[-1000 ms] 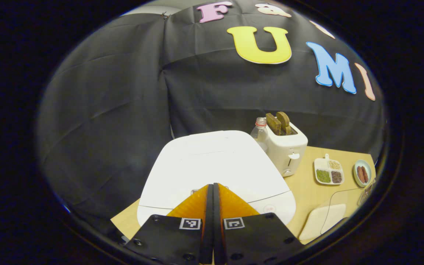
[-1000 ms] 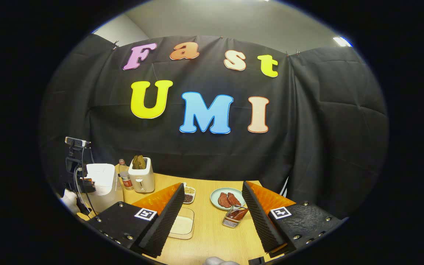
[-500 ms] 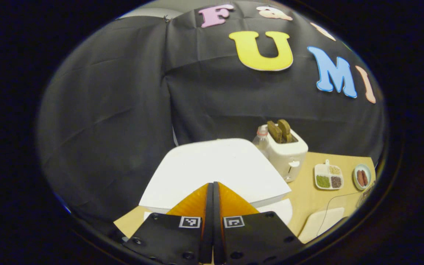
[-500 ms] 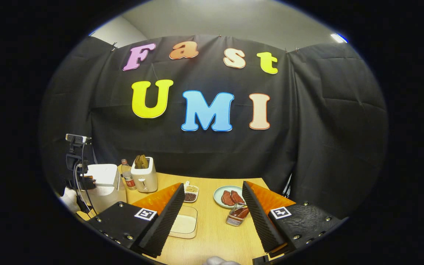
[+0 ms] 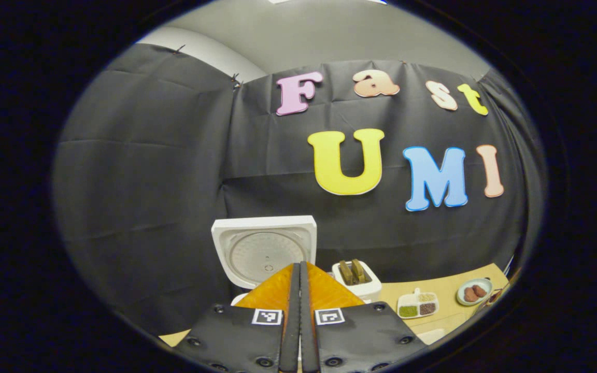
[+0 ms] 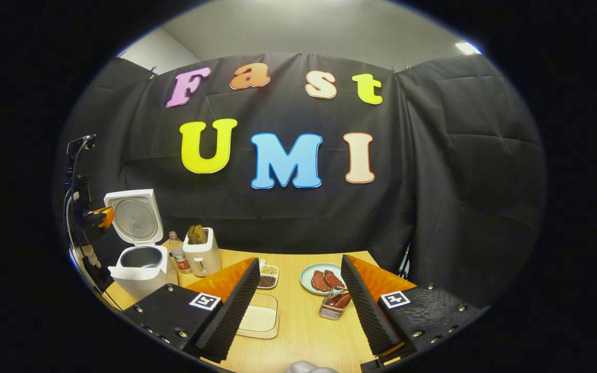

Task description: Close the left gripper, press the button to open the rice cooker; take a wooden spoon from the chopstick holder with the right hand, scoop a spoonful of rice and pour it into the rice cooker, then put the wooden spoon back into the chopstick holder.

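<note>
The rice cooker (image 6: 140,261) sits at the far left corner of the wooden table (image 6: 303,331), its lid (image 6: 133,216) standing upright and the dark inner pot showing below it; in the left gripper view the lid's round underside (image 5: 265,251) faces the camera. The button step looks done, so the step in hand is the spoon. The chopstick holder (image 6: 333,305), a wire rack, stands on the table just left of the right finger (image 6: 363,300), near the plate of meat (image 6: 323,278); the wooden spoon itself is too small to make out there. The right gripper (image 6: 298,303) has its tongs wide apart and holds nothing, with the clear tray of rice (image 6: 259,320) lying between and beneath them. To do this well, it should shift right, come down over the holder, pinch the spoon handle high up and lift it straight so the rack does not tip. The left gripper (image 5: 299,290) has its tongs pressed together on nothing. Against a second ago, the lid has swung from shut to fully upright, and the left gripper has pulled up and back from the cooker's top, while the right gripper has hardly moved. The toaster (image 6: 201,252) and bottle (image 6: 178,254) stand just right of the cooker.
</note>
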